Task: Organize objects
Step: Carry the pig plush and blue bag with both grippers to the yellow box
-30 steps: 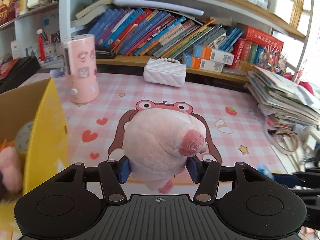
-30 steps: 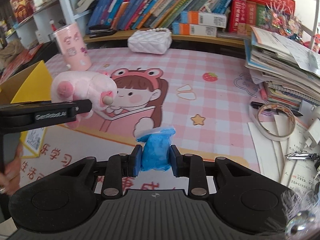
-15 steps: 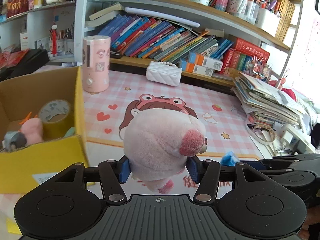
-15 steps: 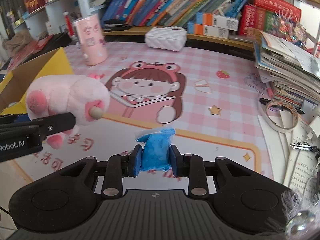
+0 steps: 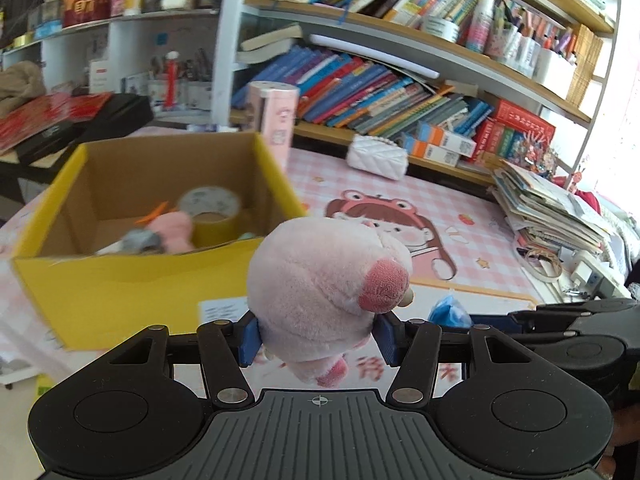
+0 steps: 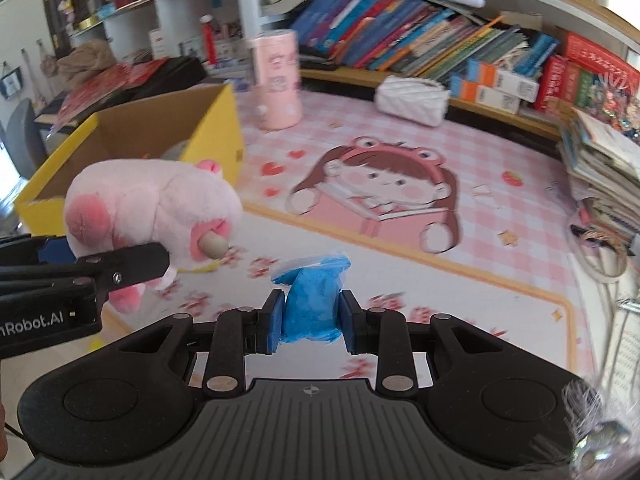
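My left gripper (image 5: 318, 338) is shut on a pink plush pig (image 5: 320, 292), held in the air just right of the yellow cardboard box (image 5: 120, 292). In the right wrist view the same plush pig (image 6: 152, 208) hangs at the left, in front of the box (image 6: 216, 136). My right gripper (image 6: 310, 322) is shut on a blue crumpled bag (image 6: 312, 300) above the pink desk mat (image 6: 400, 240). The blue bag (image 5: 448, 312) also shows in the left wrist view, right of the pig. Inside the box lie a tape roll (image 5: 210, 208), a small pink plush (image 5: 174, 232) and other small items.
A pink cylinder (image 6: 276, 80) and a white quilted purse (image 6: 412, 94) stand at the back of the mat below the bookshelf (image 5: 400, 96). A stack of papers and books (image 5: 548, 208) lies at the right, with tape rings (image 6: 600, 256) beside it.
Both grippers have moved left toward the yellow box, each still carrying its object. The box's open inside has come fully into the left wrist view.
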{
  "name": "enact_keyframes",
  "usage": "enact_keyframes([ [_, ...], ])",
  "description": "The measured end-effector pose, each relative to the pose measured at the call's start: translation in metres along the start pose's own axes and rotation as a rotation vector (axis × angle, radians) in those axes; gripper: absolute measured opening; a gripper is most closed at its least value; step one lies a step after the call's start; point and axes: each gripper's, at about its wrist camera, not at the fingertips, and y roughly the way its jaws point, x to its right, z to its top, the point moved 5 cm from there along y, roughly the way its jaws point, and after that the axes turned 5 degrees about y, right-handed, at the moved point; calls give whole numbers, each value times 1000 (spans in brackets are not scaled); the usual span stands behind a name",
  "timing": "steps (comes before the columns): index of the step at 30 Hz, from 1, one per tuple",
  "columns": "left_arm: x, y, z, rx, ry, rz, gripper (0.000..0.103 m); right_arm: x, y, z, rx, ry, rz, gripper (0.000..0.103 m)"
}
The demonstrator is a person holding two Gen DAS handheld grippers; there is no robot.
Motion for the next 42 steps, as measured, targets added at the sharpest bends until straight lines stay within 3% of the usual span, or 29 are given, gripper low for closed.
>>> enact_keyframes([
  [12, -45, -38, -21, -6, -7, 15, 55, -65, -11, -26, -15, 3, 23, 27],
  [27, -79, -67, -39, 4, -10, 4, 55, -105, -23, -49, -10, 27, 10, 27],
  [42, -116, -90, -50, 30, -57, 45, 55, -146, -24, -56, -13, -13, 27, 27],
])
